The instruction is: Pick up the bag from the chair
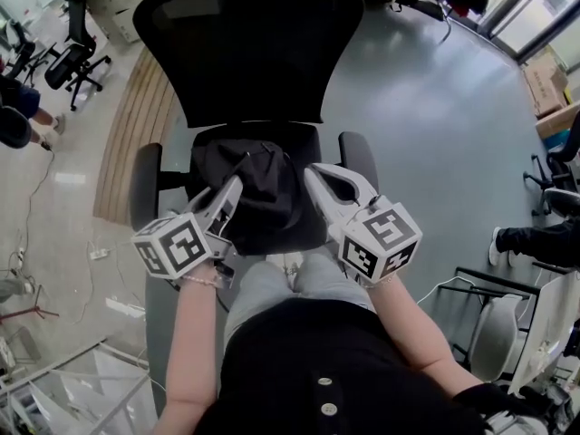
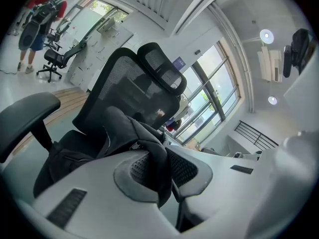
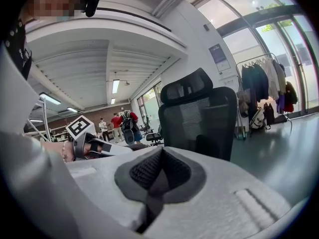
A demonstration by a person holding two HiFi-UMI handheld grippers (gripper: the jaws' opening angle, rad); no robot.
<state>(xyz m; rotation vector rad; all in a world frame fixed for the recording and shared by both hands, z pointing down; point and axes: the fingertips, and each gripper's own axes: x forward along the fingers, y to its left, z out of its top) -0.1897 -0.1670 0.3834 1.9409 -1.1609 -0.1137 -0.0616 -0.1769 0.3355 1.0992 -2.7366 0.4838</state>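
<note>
- Head view, far left: the left gripper (image 1: 234, 188) reaches in over the grey padded left armrest (image 1: 145, 184) of the black mesh office chair (image 1: 245, 53), its tips on the left flank of the black fabric bag (image 1: 263, 202).
- Left gripper view: the left gripper (image 2: 158, 169) is clamped on a thick fold of the bag (image 2: 124, 128) – black cloth fills the space between the ribbed pads and drapes over the near jaw. Taking a fold rather than the bag's bulk looks like a way to get a firm hold on soft, shapeless fabric.
- Centre: the bag sits over the chair seat, in front of the backrest and between the two grippers, gathered up towards a peak at its top. Whether its underside has left the seat cannot be told.
- Right: the right gripper (image 1: 317, 176) meets the bag's right edge, just inside the right armrest (image 1: 358, 152), mirroring the left one – a hold on each side should keep the load level.
- Right gripper view: the right gripper (image 3: 158, 177) has its jaws drawn together on a thin dark strip, probably a bit of bag fabric; the rest of the bag lies out of view.
</note>
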